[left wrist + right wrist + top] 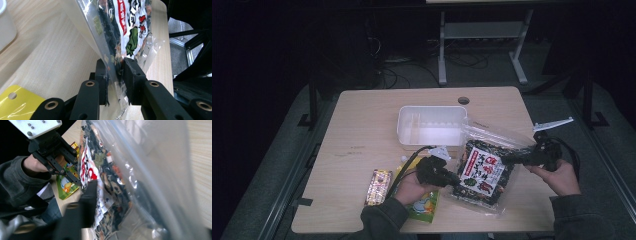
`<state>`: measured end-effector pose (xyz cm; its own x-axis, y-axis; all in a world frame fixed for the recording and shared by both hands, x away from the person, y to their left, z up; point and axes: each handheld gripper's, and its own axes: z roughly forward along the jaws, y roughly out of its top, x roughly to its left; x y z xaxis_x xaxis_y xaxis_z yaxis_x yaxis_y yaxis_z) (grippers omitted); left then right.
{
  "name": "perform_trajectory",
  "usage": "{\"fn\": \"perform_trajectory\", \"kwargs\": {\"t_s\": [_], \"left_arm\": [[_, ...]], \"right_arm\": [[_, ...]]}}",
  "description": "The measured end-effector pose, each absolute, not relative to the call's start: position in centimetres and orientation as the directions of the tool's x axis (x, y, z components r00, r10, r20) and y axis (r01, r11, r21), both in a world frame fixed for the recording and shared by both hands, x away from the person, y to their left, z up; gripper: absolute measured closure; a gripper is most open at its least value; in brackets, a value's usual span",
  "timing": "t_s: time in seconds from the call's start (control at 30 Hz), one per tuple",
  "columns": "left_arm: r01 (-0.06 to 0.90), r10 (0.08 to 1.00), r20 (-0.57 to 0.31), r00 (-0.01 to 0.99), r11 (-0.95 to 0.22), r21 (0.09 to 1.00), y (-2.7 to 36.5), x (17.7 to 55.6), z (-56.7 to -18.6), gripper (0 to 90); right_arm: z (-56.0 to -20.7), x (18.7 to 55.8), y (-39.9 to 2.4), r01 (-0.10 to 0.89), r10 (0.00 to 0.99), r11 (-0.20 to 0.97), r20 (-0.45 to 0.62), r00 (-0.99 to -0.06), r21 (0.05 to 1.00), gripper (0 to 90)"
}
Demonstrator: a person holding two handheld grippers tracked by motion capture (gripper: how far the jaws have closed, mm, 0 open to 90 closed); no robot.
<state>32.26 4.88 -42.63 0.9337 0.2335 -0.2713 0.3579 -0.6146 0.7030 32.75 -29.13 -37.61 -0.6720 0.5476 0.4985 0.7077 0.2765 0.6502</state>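
beside white tub, left gripper clamps snack bag; right gripper half-closed around it.

A: What's the room like?
B: Dark. Light falls mainly on the pale wooden table, which has a round cable hole near its far edge.
A: And behind?
B: Grey carpet, tangled cables, a white desk frame.

Both grippers black: left gripper has brass-ringed screws along its linkages, white plate on top, black cable. Right gripper similar, white plate. Dark grey sleeves.
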Motion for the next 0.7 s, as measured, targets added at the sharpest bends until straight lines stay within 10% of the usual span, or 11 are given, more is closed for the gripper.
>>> {"fn": "perform_trajectory", "kwargs": {"t_s": [0.7], "left_arm": [[0.391,0.312,-0.252,0.916,-0.549,0.739,7.1,32.0,-41.4,50.5]], "right_arm": [[-32.3,30.2,-28.5,0.604,0.505,0.271,0.424,-0.752,0.749,78.0]]}}
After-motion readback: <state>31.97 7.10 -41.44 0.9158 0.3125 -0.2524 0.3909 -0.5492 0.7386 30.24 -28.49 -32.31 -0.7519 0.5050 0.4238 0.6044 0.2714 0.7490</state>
